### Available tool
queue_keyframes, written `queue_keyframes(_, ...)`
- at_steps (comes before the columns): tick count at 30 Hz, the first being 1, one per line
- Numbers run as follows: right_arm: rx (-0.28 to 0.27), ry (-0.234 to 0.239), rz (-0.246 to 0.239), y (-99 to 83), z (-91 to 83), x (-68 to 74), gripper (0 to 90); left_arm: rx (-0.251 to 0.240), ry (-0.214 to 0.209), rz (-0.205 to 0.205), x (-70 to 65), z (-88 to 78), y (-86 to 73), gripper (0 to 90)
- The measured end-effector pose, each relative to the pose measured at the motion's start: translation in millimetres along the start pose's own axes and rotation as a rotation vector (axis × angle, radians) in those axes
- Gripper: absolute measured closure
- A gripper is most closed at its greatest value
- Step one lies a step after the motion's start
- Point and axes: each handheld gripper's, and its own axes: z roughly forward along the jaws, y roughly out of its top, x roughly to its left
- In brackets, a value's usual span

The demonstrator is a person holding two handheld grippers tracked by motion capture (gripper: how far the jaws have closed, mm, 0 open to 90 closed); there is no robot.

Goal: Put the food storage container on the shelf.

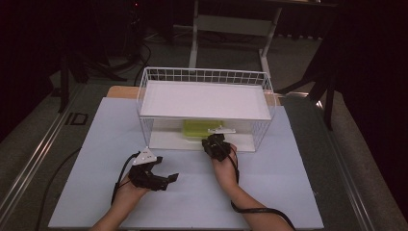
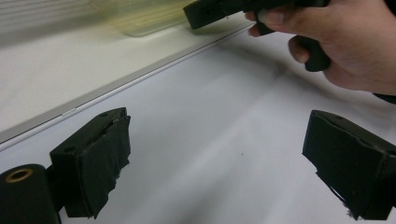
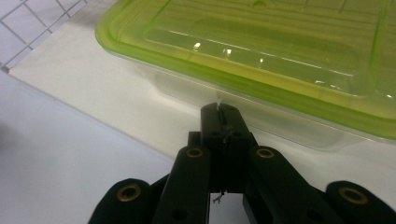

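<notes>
A white wire basket [image 1: 144,96] stands on the pale sheet [image 1: 96,144] covering the desk [image 1: 120,91], with a white board [image 1: 204,98] lying across its top. Under the board, on the basket's white floor panel [image 1: 168,139], sits a clear box [image 1: 202,129] with a yellow-green lid [image 3: 261,51].

Left tongs [image 1: 166,180]: resting low over the sheet, near the person's side, well apart from the basket. Jaws spread wide in the left gripper view, bare sheet between them; nothing held. Grey plate on top.

Right tongs [image 1: 214,139]: at the open front of the basket, tips toward the box. In the right gripper view the jaws are pressed together, closed on nothing. Their tips lie just short of the box's near wall, below the lid rim; contact cannot be told.

The right hand [image 2: 345,42] gripping its handle shows in the left gripper view, beside the edge of the floor panel.

Cables [image 1: 250,209] trail from both tongs toward the near desk edge.
</notes>
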Motion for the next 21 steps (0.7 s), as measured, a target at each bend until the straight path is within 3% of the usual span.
queue_keyframes(4,0.007,-0.016,-0.022,4.3,4.6,-1.5,89.8,-0.001,-0.002,-0.004,-0.2,-0.5,-0.4,8.5)
queue_keyframes(9,0.015,-0.017,0.016,10.8,6.6,-5.8,89.7,0.0,-0.006,-0.006,0.8,-0.3,-0.8,8.5)
queue_keyframes(10,0.007,-0.031,-0.003,12.4,8.5,-8.4,89.7,-0.002,-0.007,-0.007,1.5,-0.5,-1.0,8.5)
queue_keyframes(21,0.016,-0.015,-0.019,14.4,8.6,-4.9,87.2,0.003,-0.004,-0.01,1.7,0.3,-1.4,8.5)
